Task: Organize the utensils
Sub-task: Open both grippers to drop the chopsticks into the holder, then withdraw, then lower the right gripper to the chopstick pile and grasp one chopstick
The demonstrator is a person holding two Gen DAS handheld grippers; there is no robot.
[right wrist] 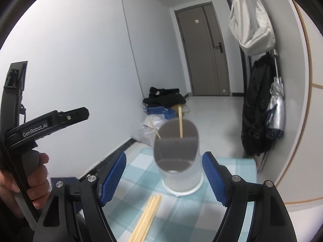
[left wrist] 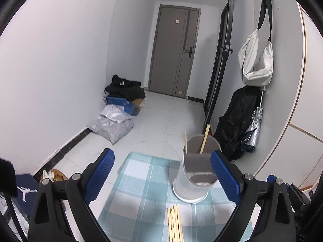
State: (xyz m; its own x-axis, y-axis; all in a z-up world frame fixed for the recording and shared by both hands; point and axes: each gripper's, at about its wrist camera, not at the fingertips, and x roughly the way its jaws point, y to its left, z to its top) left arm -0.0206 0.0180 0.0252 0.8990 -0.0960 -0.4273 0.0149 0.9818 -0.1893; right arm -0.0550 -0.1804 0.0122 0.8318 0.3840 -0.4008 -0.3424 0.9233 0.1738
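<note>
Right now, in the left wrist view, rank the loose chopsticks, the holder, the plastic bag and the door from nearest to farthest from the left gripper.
1. Loose chopsticks, on the cloth between the jaws.
2. Holder, just ahead, right of centre.
3. Plastic bag, on the floor, left.
4. Door, far end.

— What sort of place is this?
— A home's entry hallway — a grey front door with a handle lock at the far end, white tile floor.
— Anything lived-in?
— A white bag, a dark coat and a folded umbrella hang on the wall; clothes over boxes, shoes by the baseboard.
</note>
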